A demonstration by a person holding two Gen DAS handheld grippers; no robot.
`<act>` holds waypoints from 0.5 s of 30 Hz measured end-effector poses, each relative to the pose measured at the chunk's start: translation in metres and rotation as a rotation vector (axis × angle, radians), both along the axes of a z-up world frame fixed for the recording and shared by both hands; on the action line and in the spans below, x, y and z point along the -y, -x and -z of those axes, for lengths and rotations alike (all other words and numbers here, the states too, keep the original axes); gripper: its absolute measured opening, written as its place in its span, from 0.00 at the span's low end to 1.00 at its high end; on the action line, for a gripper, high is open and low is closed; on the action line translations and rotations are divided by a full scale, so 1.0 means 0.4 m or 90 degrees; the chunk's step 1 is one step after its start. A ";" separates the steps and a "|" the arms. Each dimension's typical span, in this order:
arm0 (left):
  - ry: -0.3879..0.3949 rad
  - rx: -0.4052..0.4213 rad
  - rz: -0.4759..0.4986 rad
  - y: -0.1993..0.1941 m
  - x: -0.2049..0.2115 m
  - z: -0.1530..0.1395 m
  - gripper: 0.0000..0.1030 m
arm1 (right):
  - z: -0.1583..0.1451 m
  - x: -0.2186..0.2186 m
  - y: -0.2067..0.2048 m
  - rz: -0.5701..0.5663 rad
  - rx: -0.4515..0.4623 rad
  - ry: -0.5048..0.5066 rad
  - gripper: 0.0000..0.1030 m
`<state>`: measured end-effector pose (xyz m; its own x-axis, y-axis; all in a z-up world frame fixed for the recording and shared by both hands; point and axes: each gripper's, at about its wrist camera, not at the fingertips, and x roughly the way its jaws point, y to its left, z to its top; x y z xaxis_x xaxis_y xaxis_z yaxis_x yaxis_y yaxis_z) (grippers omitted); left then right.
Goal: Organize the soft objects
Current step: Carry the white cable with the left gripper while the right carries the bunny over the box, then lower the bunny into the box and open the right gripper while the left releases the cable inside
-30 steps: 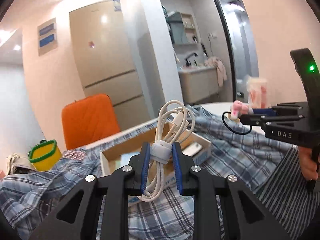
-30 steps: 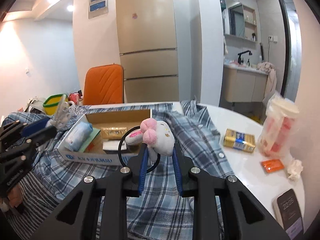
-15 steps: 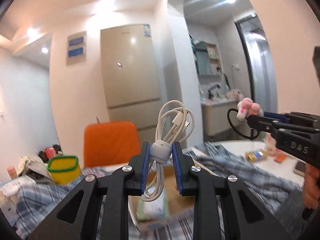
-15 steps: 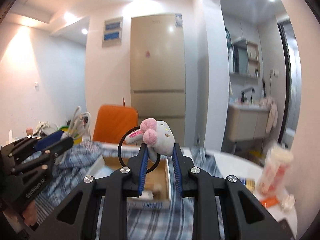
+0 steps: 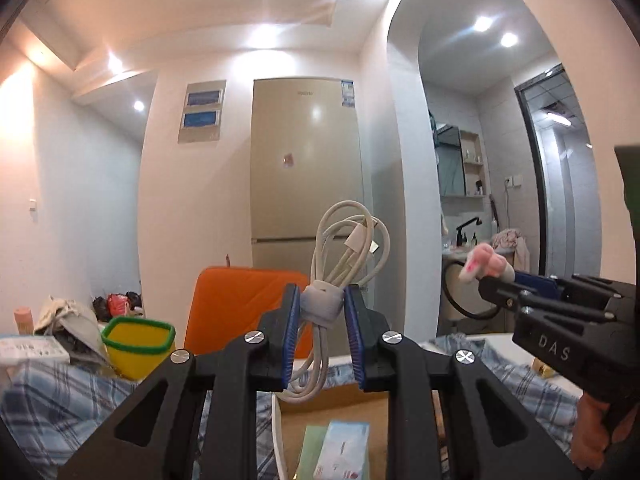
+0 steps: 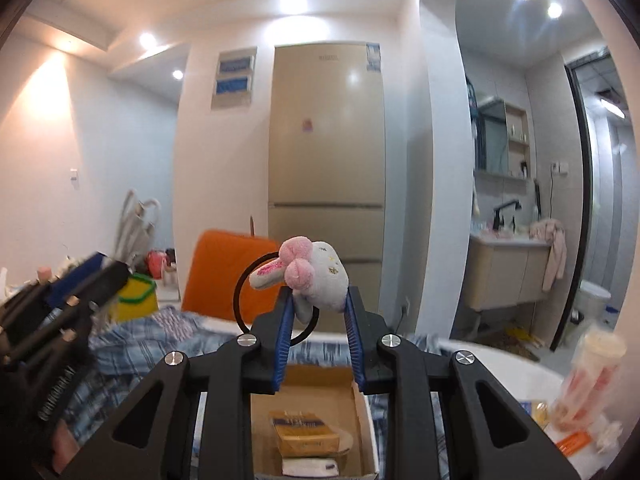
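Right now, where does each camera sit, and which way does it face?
Left wrist: sits on the left tool, faces the fridge; shows its fingers shut on the white cable, plus the right tool.
Right wrist: sits on the right tool, faces the same fridge; fingers shut on the plush hair tie.
Shared: fridge, orange chair, cardboard box.
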<state>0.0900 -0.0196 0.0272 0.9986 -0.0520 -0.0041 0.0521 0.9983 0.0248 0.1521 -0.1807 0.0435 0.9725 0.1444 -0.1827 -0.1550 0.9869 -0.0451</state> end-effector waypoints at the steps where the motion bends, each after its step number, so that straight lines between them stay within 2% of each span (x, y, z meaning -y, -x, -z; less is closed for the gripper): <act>1: -0.003 -0.009 -0.003 -0.009 0.001 0.013 0.21 | 0.016 0.000 -0.007 0.004 -0.005 0.006 0.25; 7: 0.024 -0.116 -0.016 -0.081 -0.009 0.079 0.21 | 0.118 0.008 -0.057 0.024 -0.075 0.038 0.25; 9: 0.029 -0.126 -0.018 -0.088 -0.011 0.084 0.21 | 0.135 0.011 -0.071 0.014 -0.097 0.039 0.25; 15: 0.004 -0.147 -0.006 -0.096 0.019 0.093 0.21 | 0.173 0.006 -0.109 -0.001 -0.153 0.044 0.25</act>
<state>0.1284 -0.0271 -0.0101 0.9718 -0.0436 -0.2318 0.0463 0.9989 0.0064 0.1957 -0.1831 -0.0256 0.9000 0.1244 -0.4177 -0.1706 0.9825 -0.0750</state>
